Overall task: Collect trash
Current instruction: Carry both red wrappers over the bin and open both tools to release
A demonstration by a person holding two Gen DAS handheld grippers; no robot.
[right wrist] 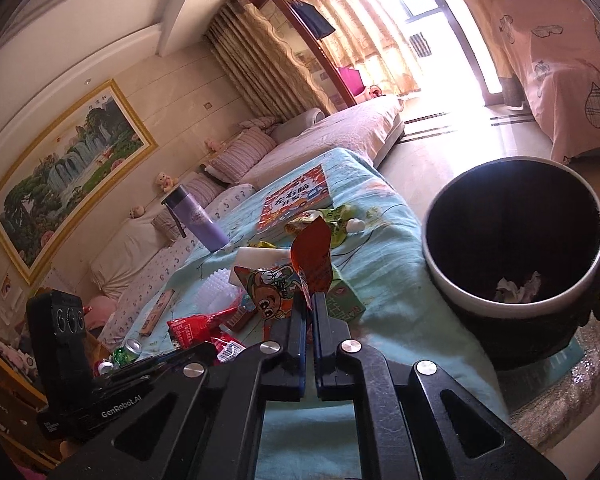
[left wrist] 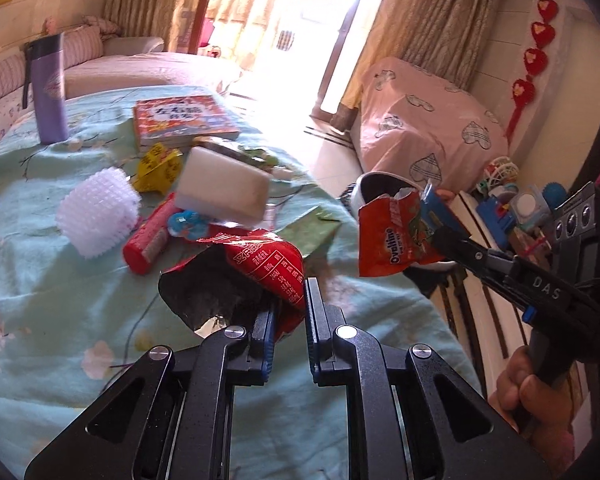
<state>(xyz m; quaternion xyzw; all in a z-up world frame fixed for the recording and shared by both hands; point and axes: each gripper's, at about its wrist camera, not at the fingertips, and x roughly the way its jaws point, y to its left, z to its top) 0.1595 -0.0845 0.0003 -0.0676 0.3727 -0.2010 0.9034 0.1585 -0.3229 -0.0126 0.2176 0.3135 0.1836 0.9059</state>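
My left gripper (left wrist: 290, 292) is shut on a red snack wrapper (left wrist: 260, 264) with a dark foil inside, held just above the table. My right gripper (right wrist: 309, 300) is shut on an orange Ovaltine wrapper (right wrist: 312, 256), lifted off the table; in the left wrist view that wrapper (left wrist: 392, 232) hangs in the air at the right. A dark trash bin (right wrist: 516, 248) with a white rim stands on the floor to the right of the table, with crumpled paper inside. More trash lies on the table: a yellow wrapper (left wrist: 158, 166), a red tube (left wrist: 150, 240), a green packet (left wrist: 312, 232).
The table has a light green floral cloth (left wrist: 60, 320). On it stand a purple flask (left wrist: 50, 88), a red book (left wrist: 184, 118), a white spiky foam sleeve (left wrist: 98, 208) and a white foam block (left wrist: 224, 188). Sofas are behind; toys are at the right.
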